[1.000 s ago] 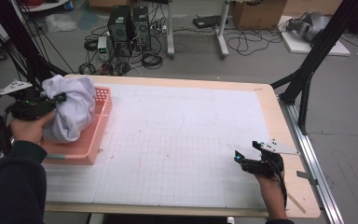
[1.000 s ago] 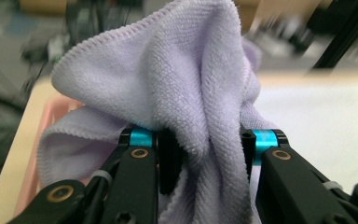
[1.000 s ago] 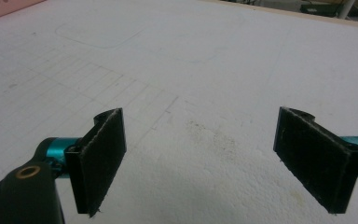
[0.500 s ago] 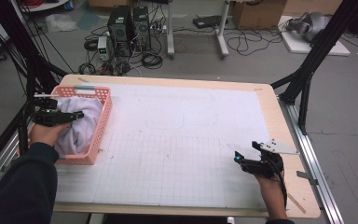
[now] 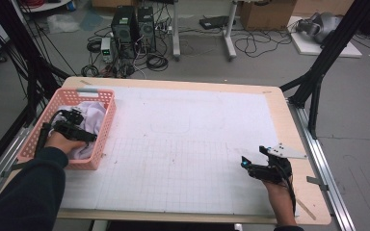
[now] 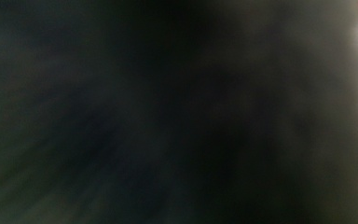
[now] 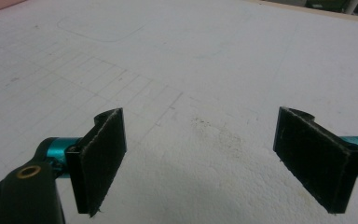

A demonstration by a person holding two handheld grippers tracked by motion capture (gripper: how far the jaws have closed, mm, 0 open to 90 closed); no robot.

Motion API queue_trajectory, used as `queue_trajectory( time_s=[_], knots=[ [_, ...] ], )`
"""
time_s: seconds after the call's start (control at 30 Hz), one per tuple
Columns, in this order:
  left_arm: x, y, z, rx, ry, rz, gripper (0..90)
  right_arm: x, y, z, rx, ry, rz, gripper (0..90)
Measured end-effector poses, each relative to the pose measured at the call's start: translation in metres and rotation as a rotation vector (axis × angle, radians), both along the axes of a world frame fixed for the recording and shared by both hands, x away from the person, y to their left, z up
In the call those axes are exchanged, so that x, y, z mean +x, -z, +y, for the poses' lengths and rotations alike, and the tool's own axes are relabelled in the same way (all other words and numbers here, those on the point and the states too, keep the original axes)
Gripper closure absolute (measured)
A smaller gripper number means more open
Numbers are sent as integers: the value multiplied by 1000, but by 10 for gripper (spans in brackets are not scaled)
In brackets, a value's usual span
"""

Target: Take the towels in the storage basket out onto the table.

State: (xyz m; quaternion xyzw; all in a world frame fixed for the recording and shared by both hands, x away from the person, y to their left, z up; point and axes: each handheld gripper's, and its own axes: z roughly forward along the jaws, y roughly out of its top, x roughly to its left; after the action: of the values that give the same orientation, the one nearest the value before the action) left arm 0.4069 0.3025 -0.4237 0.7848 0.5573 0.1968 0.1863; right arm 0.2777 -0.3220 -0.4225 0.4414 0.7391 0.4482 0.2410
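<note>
High view: the left claw [image 5: 79, 126] sits inside the pink basket [image 5: 103, 126] at the desk's [image 5: 183, 159] left edge, on the white cloth [image 5: 94, 118], its jaws just opened. Right gripper view: the right claw [image 7: 200, 161] gapes, released, empty, over the desk.

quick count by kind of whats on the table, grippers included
pink basket: 1
white cloth, lying in the basket: 1
grippers: 2, the left gripper down in the basket on the cloth, the right gripper at the table's near right
total: 4
</note>
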Motion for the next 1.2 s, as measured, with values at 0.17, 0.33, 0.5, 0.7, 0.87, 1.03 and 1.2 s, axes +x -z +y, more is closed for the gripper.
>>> queue_trajectory(
  time_s=[0.17, 0.33, 0.5, 0.7, 0.87, 1.03, 1.2],
  knots=[
    [4, -2, 7, -30, -67, -19, 162, -1, 1, -5, -1, 6, -2, 157],
    [5, -4, 15, -55, -94, -36, 502, -1, 1, -4, -4, 4, 5, 158],
    [5, -6, 22, -116, -127, -34, 594, -1, 1, -4, -10, 5, 7, 158],
    [-2, -18, 34, -270, -185, -162, 610, -2, 1, -6, 4, 22, 12, 158],
    [-13, -28, 38, -342, -175, -294, 611, -3, 0, -6, 0, 19, 8, 158],
    [-22, -40, 40, -390, -162, -407, 611, -3, 0, -6, 2, 16, 3, 158],
    [-30, -51, 43, -438, -147, -506, 610, -3, 0, -5, 3, 15, 3, 158]
  ],
)
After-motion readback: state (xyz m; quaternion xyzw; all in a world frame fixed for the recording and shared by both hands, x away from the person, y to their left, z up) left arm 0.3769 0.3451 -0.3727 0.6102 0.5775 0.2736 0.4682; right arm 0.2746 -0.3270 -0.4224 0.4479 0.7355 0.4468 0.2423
